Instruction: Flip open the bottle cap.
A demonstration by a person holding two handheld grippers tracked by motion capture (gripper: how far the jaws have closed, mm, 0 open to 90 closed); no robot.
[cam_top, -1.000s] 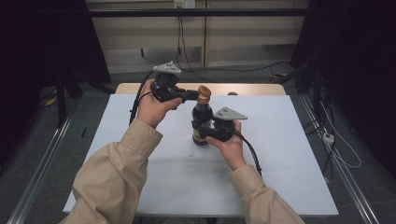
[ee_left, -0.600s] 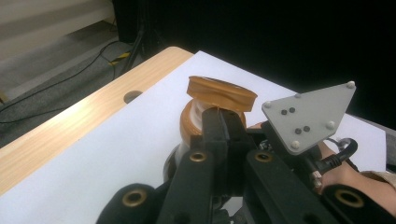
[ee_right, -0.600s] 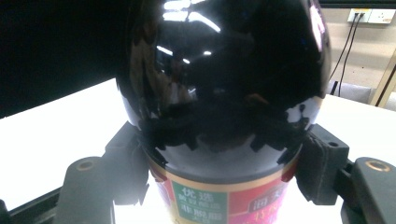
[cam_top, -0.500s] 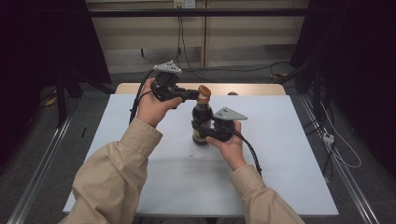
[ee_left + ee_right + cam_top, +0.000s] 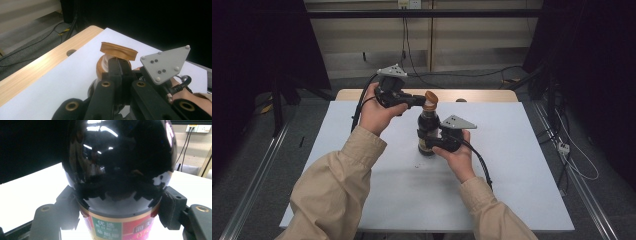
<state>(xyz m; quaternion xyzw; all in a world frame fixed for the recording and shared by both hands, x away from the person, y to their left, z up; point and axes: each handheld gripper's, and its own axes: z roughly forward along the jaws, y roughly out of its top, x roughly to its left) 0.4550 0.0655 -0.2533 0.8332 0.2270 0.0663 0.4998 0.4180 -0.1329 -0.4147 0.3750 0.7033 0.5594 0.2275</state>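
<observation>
A dark glossy bottle [image 5: 428, 131] with a red and green label stands upright on the white mat [image 5: 512, 175]. Its brown flip lid [image 5: 118, 50] is tilted up off the brown collar. My right gripper [image 5: 432, 142] is shut on the bottle's body [image 5: 120, 157] just above the label, one pad [image 5: 172, 207] on each side. My left gripper [image 5: 421, 102] comes in from the left at cap height. Its jaws are shut together, and the tips [image 5: 117, 62] sit right under the lid's raised rim. The grey plate [image 5: 165, 63] of the right gripper stands just beyond them.
The white mat covers a wooden table whose bare far strip [image 5: 482, 95] has a round hole [image 5: 71, 52]. Cables [image 5: 582, 170] and a power strip lie on the floor at the right. Metal rails run along both sides of the table.
</observation>
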